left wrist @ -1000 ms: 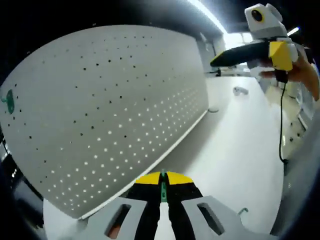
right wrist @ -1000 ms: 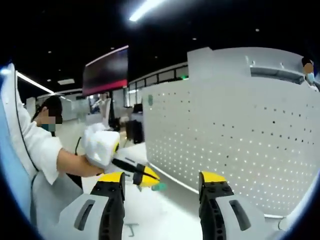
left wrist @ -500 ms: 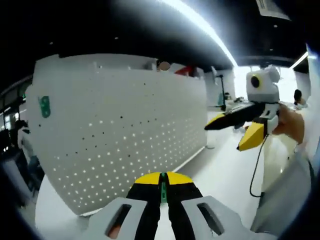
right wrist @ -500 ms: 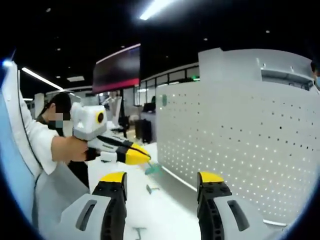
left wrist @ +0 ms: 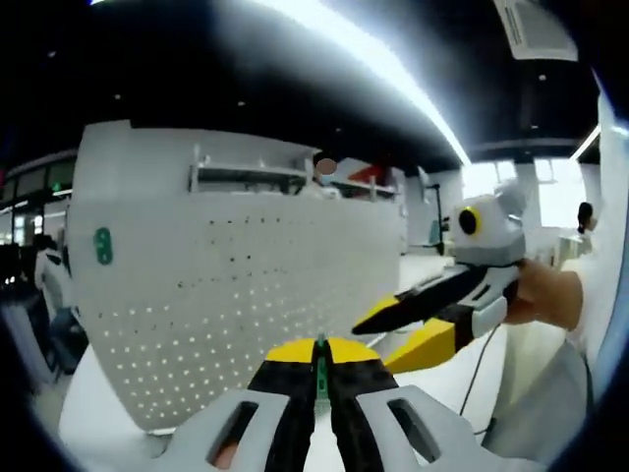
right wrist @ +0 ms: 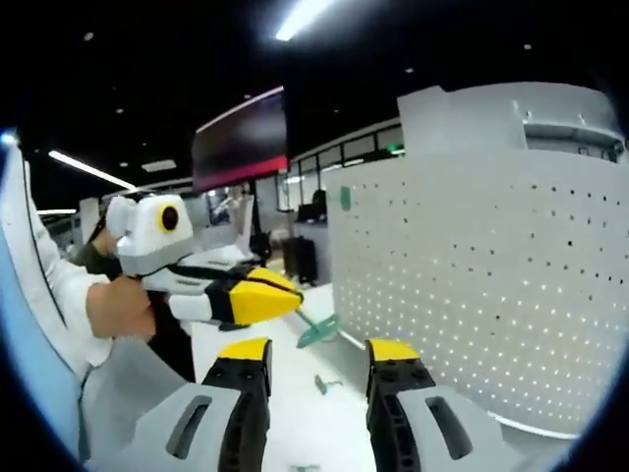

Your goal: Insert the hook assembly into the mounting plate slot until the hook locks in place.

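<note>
My left claw is clenched on a slim green plastic hook, raised in the air before the white perforated mounting plate, which stands upright on the white desk. In the right gripper view the hook's green end juts from the yellow tips toward the plate. A second small green hook lies on the desk near the plate's foot. My right claw is released, grasping nothing.

A white table carries the upright white perforated mounting plate, which stands on it at 3 o'clock in the right gripper view. A small green hook piece lies on the tabletop near the plate's base.
</note>
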A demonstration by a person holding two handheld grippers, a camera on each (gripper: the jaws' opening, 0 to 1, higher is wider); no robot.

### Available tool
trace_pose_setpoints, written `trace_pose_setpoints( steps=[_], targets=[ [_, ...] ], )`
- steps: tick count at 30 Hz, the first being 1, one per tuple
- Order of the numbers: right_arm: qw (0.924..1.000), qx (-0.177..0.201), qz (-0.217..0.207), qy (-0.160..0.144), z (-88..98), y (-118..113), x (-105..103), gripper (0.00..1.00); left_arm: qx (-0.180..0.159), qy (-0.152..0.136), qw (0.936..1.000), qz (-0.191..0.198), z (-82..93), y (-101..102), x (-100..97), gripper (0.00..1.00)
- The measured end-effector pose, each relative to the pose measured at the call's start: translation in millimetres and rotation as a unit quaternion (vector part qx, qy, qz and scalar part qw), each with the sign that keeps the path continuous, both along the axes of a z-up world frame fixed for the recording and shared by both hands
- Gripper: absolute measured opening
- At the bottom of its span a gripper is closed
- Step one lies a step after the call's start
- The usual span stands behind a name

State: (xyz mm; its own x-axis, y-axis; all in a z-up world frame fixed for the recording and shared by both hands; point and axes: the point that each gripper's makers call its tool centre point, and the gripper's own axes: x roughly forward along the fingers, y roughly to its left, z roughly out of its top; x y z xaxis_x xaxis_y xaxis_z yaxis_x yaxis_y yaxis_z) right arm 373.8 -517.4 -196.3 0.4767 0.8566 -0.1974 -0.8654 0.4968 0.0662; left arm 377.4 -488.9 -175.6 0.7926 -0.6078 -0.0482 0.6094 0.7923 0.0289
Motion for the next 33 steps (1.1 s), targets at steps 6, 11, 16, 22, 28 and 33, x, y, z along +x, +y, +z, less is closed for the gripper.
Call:
trace_pose_setpoints(
  steps=[6, 11, 16, 22, 28, 33],
  targets=[
    [0.9996, 0.024, -0.006, 0.015, 4.9, 0, 3, 0.22, -0.006, -0.001, 1.0000, -0.002, 0.4, -4, -3.6, 0.03],
    [0.9990, 0.034, -0.014, 0.027, 6.3, -1, 8, 0.12, -0.010, -0.001, 0.9999, -0.004, 1.5, -6, -6.3, 0.03],
    [0.9976, 0.047, -0.019, 0.048, 4.4, 0, 9, 0.11, -0.014, -0.004, 0.9999, -0.008, 4.1, -9, -8.6, 0.03],
    [0.9964, 0.056, -0.019, 0.060, 4.4, 1, 8, 0.09, -0.019, -0.009, 0.9997, -0.011, 7.1, -10, -10.5, 0.03],
    [0.9952, 0.066, -0.020, 0.070, 5.9, 0, 8, 0.03, -0.018, -0.013, 0.9996, -0.017, 8.5, -14, -13.3, 0.03],
    [0.9943, 0.073, -0.021, 0.075, 8.1, -1, 7, 0.02, 0.002, -0.026, 0.9995, -0.017, 9.3, -16, -15.8, 0.03]
  ],
)
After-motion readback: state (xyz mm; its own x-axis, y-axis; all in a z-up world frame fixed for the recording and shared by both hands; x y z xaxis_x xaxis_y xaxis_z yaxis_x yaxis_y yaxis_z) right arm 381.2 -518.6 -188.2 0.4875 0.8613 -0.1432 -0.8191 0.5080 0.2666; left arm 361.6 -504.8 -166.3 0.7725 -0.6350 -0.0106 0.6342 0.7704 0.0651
